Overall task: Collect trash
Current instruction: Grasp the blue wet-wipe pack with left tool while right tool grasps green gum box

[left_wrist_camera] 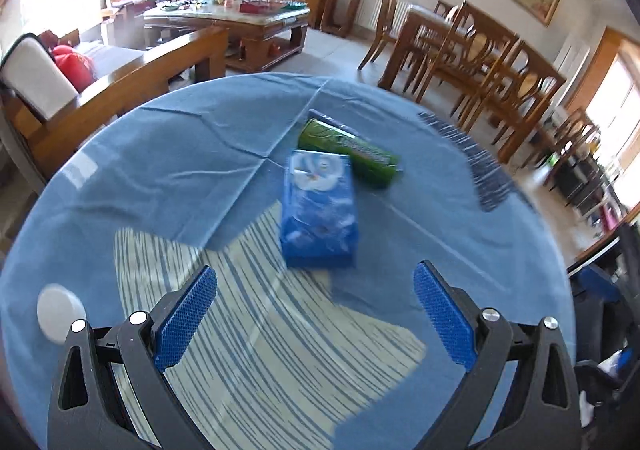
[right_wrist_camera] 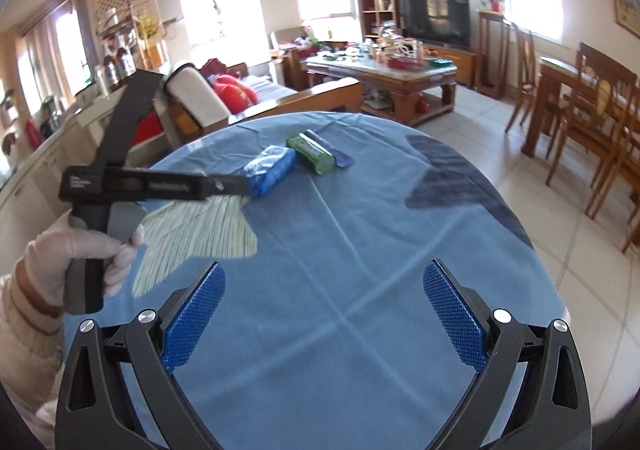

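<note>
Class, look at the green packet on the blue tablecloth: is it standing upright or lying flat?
Lying flat. The green packet rests on its long side on the blue tablecloth, right behind the blue packet.

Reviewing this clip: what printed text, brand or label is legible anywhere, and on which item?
None can be read.
Green packet: white lettering along its side, too blurred.
Blue packet: white printing, no letters resolvable.
Left gripper body as seen from the right wrist: small white lettering, too small to read.
Dark blue item behind the green packet: no text visible.
</note>
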Tool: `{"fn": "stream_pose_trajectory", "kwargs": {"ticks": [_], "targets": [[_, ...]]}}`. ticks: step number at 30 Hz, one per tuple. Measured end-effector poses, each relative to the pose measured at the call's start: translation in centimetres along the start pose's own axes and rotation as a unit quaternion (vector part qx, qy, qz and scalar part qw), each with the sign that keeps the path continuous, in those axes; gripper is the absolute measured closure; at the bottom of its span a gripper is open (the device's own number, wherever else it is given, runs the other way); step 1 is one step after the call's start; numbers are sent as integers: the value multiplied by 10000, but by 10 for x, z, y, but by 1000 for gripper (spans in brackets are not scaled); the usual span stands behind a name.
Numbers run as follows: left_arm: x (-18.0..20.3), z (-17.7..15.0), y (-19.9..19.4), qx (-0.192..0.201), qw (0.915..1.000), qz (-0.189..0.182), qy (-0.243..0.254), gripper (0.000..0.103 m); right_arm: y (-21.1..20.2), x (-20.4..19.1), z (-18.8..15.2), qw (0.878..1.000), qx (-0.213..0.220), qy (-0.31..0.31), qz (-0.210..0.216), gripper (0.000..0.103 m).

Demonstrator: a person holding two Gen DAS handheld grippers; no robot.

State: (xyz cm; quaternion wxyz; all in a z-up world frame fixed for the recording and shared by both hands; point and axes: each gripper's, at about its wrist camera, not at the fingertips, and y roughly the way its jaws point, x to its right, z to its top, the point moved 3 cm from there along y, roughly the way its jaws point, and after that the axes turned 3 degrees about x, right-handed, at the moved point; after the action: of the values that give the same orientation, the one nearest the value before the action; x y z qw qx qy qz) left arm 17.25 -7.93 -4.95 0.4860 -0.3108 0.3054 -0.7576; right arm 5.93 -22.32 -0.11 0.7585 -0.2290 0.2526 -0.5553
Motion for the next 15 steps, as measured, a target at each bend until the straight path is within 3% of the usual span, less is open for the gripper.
{"fn": "stream_pose_trajectory", "kwargs": {"ticks": [8,15], "targets": [[-15,3,13,-6,10000,39,25,5,56,-4,31,9992,-223,-243,211,11],[-22,11,26,196,9996,60,183,7,103,-3,43,9963,-614,-565,197,24]]}}
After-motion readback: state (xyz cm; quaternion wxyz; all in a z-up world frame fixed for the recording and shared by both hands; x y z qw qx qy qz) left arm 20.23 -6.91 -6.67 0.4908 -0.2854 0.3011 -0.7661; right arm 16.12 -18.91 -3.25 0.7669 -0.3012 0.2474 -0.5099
